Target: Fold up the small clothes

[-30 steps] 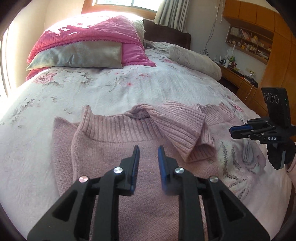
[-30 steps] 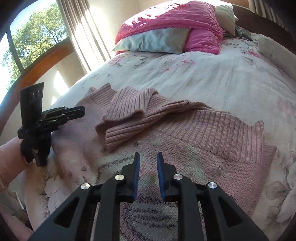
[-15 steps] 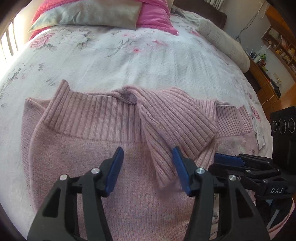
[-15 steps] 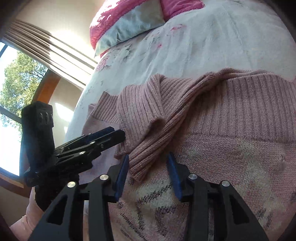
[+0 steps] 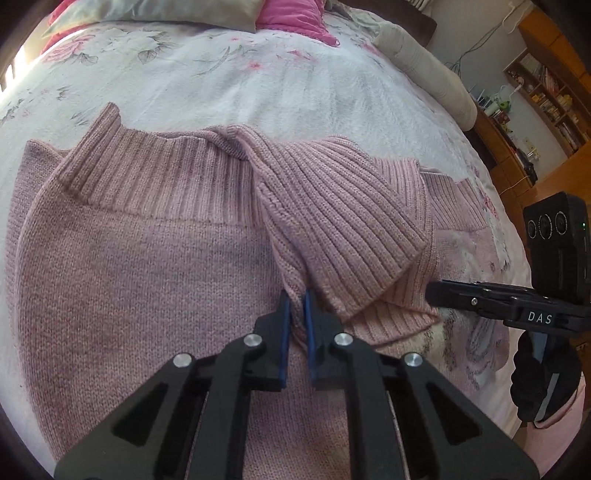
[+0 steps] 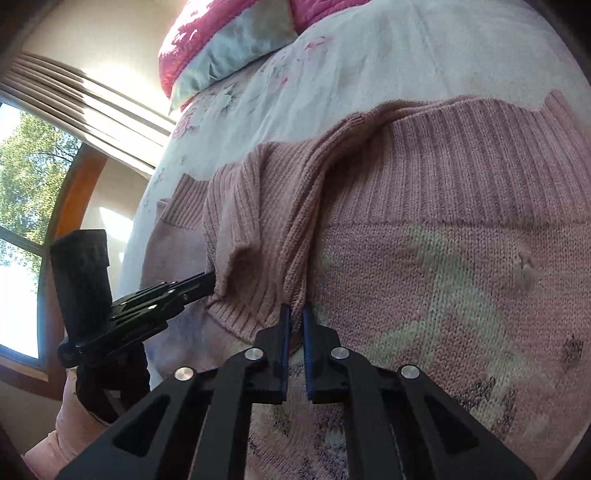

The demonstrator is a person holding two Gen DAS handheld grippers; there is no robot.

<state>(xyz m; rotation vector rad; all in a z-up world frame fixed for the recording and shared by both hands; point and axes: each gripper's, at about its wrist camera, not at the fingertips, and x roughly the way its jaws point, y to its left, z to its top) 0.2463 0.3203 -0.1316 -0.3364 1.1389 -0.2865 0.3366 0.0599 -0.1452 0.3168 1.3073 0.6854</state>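
Left gripper [image 5: 296,308]: fingers nearly closed, a thin ridge of knit pinched between the blue pads at the lower edge of the ribbed sleeve [image 5: 343,236]. Right gripper [image 6: 294,323]: fingers likewise nearly closed, pinching the sleeve's cuff edge from the other side. In the left wrist view the right gripper's tips sit just beside the cuff corner. Both grips appear to hold only the sleeve layer, though I cannot tell whether the body knit beneath is caught too.

Sleeve lies folded inward across the chest of the pink sweater [image 5: 129,280], bunched and creased rather than flat. Sweater lies spread on the bed [image 5: 229,85], its ribbed band toward the pillows [image 5: 155,9], patterned knit on the right gripper's side.

Progress, as judged: early. One sleeve is brought in but not smoothed. The second sleeve is not clearly visible, so its state is unknown. The body shows no lengthwise or crosswise fold. Left to do: flatten this sleeve, deal with the other, fold the body into a compact stack.
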